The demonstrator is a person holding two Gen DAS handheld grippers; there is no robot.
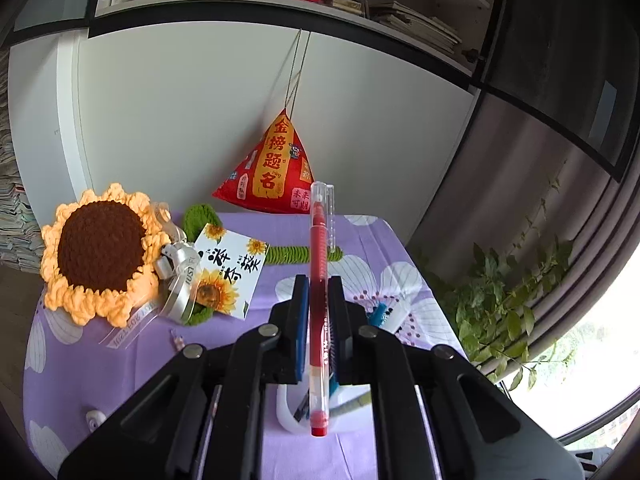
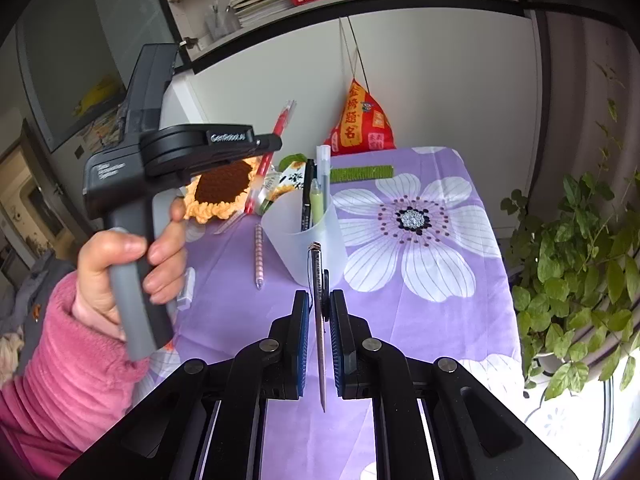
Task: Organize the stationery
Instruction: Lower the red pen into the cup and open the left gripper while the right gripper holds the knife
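Right wrist view: the right gripper (image 2: 320, 312) pinches a dark pen (image 2: 319, 304) above the tablecloth (image 2: 440, 320). Beyond, the translucent cup (image 2: 308, 240) already holds three pens; a pink-striped pen (image 2: 259, 256) lies loose beside it. Farther left, the left gripper (image 1: 319, 300) clamps a red pen (image 1: 319, 264), so both look bound for the cup.

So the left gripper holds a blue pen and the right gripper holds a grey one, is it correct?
Not quite: the pen in the left gripper is red, not blue, as the left wrist view shows. The rest stands: the right gripper holds a grey pen.
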